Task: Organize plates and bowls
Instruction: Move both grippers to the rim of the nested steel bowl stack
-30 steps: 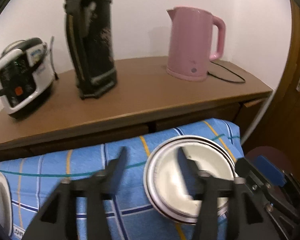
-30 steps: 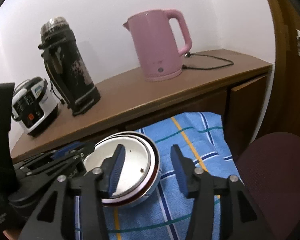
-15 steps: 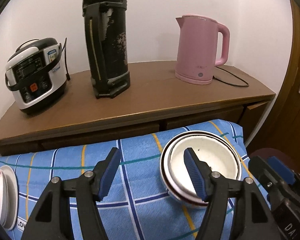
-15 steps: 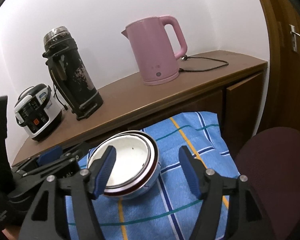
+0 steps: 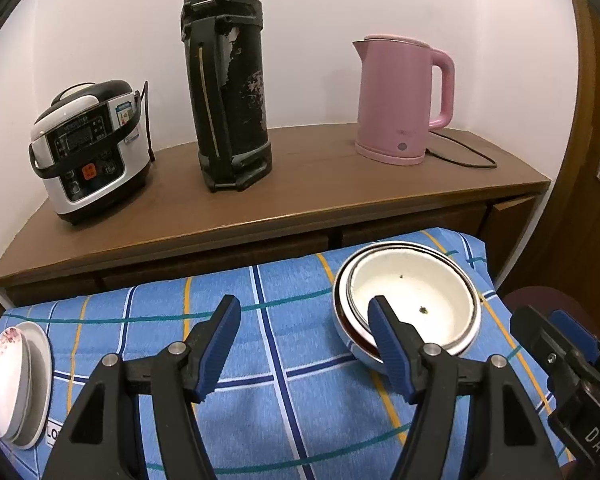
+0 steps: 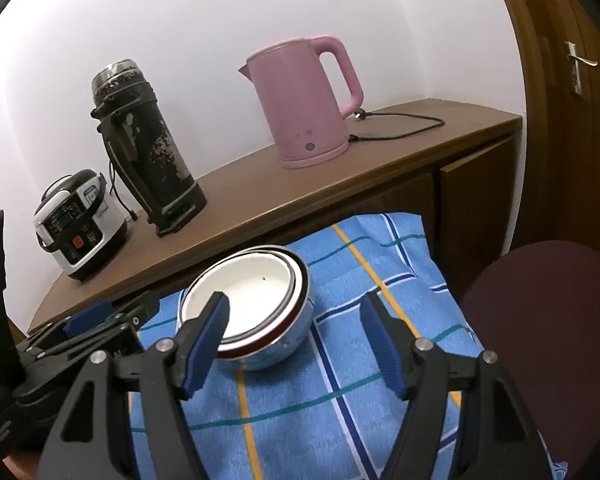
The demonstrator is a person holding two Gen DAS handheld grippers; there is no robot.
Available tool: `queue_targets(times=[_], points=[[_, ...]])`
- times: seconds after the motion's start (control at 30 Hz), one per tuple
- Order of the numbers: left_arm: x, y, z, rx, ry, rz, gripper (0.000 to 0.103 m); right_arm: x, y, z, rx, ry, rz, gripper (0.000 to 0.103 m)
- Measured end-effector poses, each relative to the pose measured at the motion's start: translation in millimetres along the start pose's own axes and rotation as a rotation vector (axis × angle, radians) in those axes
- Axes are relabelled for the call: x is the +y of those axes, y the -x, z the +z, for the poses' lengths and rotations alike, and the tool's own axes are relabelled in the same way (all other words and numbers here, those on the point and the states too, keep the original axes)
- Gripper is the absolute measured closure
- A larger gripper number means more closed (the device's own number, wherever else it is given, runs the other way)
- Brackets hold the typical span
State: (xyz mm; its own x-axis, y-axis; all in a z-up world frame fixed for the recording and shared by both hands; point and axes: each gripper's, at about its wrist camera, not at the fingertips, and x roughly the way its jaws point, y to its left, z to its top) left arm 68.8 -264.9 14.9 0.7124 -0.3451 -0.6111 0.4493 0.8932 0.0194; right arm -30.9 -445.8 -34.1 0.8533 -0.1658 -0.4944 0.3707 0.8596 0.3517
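The stacked bowls (image 5: 412, 304) sit on the blue checked cloth (image 5: 284, 360) at the table's right end, nested one inside another, the inner one white with a few dark specks. A small stack of plates (image 5: 16, 380) lies at the cloth's far left edge, well apart from the bowls. The left tongs (image 5: 304, 320) are spread wide and pinch nothing; their right finger overlaps the bowls' near rim in the left wrist view, and whether it touches cannot be told. The right tongs (image 6: 294, 316) are opening, with nothing between the pads; their left finger stands in front of the bowls' rim and bare cloth lies between the fingers. Behind the table, a wooden sideboard (image 5: 300, 200) carries a rice cooker (image 5: 88, 152), a black flask (image 5: 226, 80) and a pink kettle (image 5: 400, 98). A dark chair (image 6: 540, 320) stands at the right.
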Motion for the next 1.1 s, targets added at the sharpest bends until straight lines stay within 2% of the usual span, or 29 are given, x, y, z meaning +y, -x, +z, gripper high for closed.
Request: queue_targets(times=[1.1], points=[[4,54,-46,0.008,0.014,-0.042,0.033,6,57,-36,-0.003,0.008,0.012,0.025]])
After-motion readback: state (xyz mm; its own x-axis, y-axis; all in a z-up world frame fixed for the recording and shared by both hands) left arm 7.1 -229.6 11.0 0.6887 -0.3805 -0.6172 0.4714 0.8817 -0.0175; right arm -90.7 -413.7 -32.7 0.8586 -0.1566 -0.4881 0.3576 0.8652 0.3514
